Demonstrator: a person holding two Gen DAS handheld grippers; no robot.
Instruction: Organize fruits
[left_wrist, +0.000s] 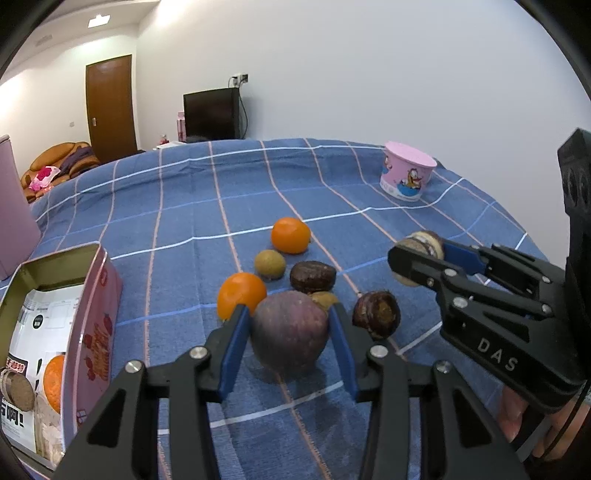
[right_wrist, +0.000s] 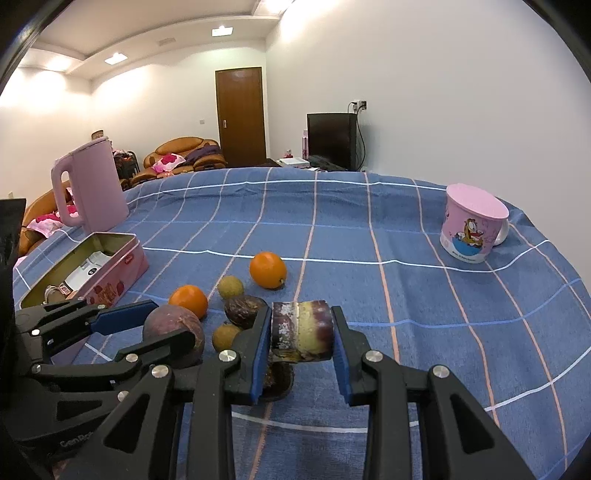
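Note:
My left gripper is shut on a round purple fruit that rests on the blue checked cloth; it also shows in the right wrist view. My right gripper is shut on a brown and cream cut fruit piece and holds it above the cloth; it shows in the left wrist view. Two oranges, small tan fruits and dark brown fruits lie in a cluster just beyond the left gripper.
An open pink tin with packets and an orange inside stands at the left. A pink cartoon mug stands far right. A pink kettle stands at the far left table edge.

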